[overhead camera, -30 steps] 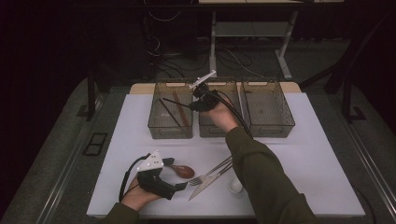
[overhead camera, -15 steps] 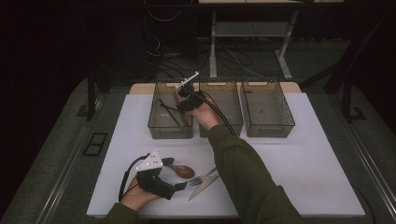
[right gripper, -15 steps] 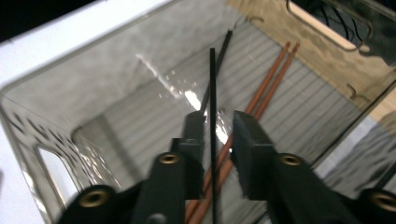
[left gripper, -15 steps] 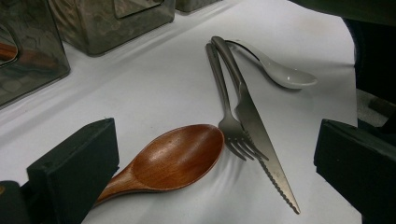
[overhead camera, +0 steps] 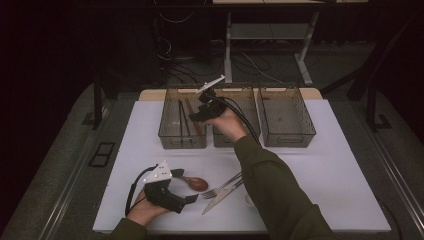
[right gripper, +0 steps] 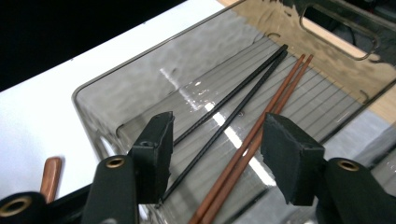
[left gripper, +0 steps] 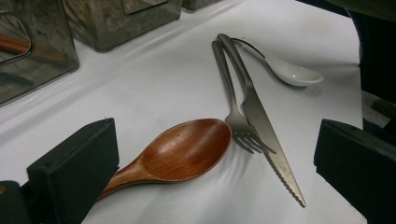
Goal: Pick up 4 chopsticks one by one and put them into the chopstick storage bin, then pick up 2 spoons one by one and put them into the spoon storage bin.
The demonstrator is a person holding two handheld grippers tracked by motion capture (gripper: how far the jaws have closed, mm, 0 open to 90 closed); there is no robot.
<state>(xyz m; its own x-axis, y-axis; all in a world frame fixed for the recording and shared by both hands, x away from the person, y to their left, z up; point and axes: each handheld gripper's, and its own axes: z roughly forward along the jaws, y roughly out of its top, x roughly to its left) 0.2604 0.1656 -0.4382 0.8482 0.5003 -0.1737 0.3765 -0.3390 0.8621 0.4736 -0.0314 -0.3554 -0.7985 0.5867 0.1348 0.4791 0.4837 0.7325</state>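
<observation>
Two pairs of chopsticks lie in the left bin (overhead camera: 170,135), one of three clear bins standing in a row at the far side of the white table (overhead camera: 340,170): the brown chopsticks (right gripper: 254,140) and, just beside them, the black chopsticks (right gripper: 224,116), all running lengthwise along the bin's floor. Just above that bin hangs the right gripper (overhead camera: 196,118), whose jaws have just been opening; they stand well apart with nothing between them, the chopsticks lying below in the right gripper view. Toward the person from the left bin, on the bare table, a wooden spoon (left gripper: 182,151) lies with its bowl touching the tines of a metal fork (left gripper: 233,107); a serrated knife (left gripper: 261,130) lies against the fork, and a white spoon (left gripper: 289,72) rests just beyond their handles. The left gripper (overhead camera: 192,199) sits low by the wooden spoon, jaws wide open and holding nothing, the spoon's handle running in between them
</observation>
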